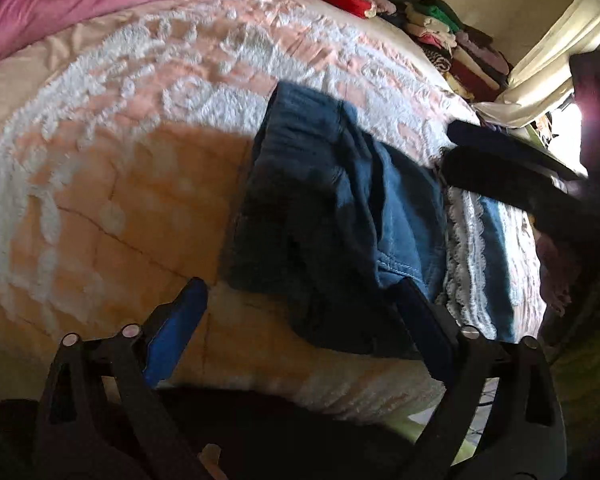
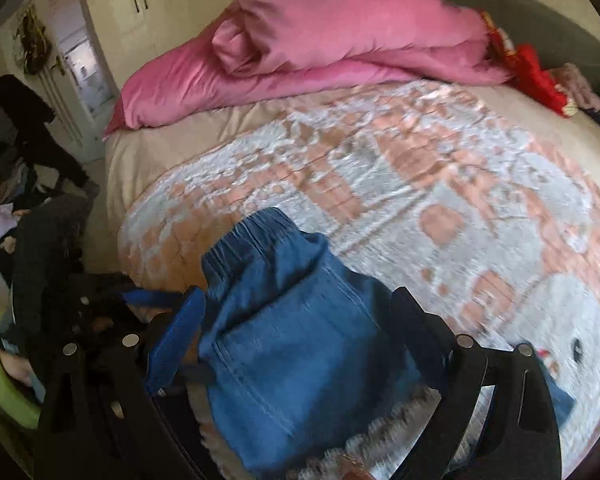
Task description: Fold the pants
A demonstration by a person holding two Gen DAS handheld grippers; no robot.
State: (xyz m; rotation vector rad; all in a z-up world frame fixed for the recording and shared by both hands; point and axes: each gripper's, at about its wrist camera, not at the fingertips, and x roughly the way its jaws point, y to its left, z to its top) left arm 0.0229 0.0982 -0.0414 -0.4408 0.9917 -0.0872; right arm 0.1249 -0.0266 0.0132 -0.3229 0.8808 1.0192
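Observation:
Blue denim pants (image 1: 332,208) lie folded on the bed near its front edge, elastic waistband at the far end. My left gripper (image 1: 300,284) is open just above the near end of the pants, with the fabric between and under its blue fingers (image 1: 180,332). In the right wrist view the same pants (image 2: 284,344) fill the gap of my right gripper (image 2: 296,300), which is open with its fingers (image 2: 176,344) wide on either side of the bundle. The right gripper also shows in the left wrist view as a dark shape (image 1: 512,172) to the right of the pants.
The bed has a pink and white textured bedspread (image 2: 420,184) with a lace edge (image 1: 468,248). A pink duvet (image 2: 320,40) is heaped at the head. Folded clothes (image 1: 452,40) are stacked at the far right. A person (image 2: 16,116) stands by the door left of the bed.

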